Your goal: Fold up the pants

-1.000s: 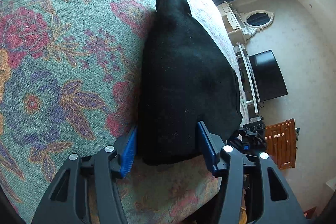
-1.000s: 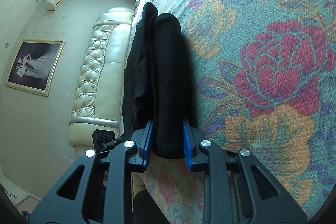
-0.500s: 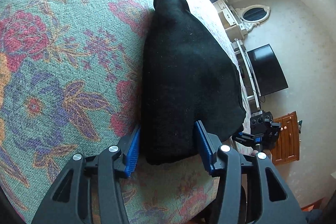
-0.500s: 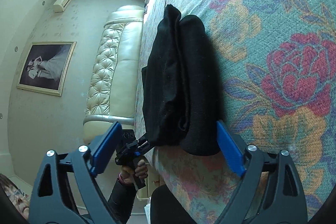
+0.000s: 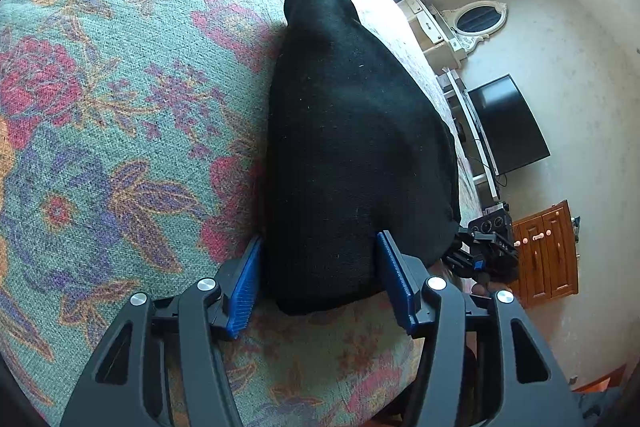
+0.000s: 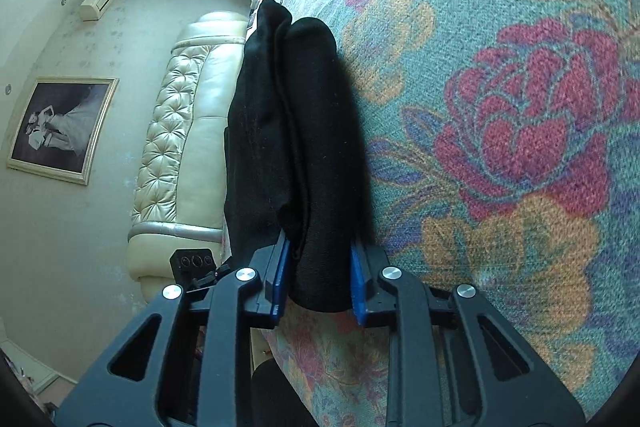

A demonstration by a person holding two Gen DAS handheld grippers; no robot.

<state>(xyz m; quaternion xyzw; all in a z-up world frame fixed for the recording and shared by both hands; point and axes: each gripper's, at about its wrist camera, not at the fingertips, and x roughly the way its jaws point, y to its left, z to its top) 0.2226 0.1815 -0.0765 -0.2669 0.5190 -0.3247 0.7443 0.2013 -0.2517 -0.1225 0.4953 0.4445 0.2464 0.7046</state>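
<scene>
The black pants [image 5: 352, 147] lie folded in a thick bundle on the floral bedspread [image 5: 100, 147]. In the left wrist view my left gripper [image 5: 320, 283] has its blue pads on either side of the bundle's near end and grips it. In the right wrist view the pants [image 6: 300, 131] show as a stacked fold seen edge-on. My right gripper [image 6: 318, 279] is shut on the near end of that fold. The right gripper also shows in the left wrist view [image 5: 484, 247] past the bundle's right side.
The floral bedspread [image 6: 500, 147] fills most of both views. A cream tufted headboard [image 6: 180, 147] and a framed picture [image 6: 56, 131] lie left in the right wrist view. A television [image 5: 508, 123], white dresser with mirror [image 5: 476, 23] and wooden cabinet [image 5: 548, 251] stand off the bed.
My right gripper opened wide half a second ago and has closed again on the fold's near end. My left gripper has stayed around the bundle, shifting only slightly.
</scene>
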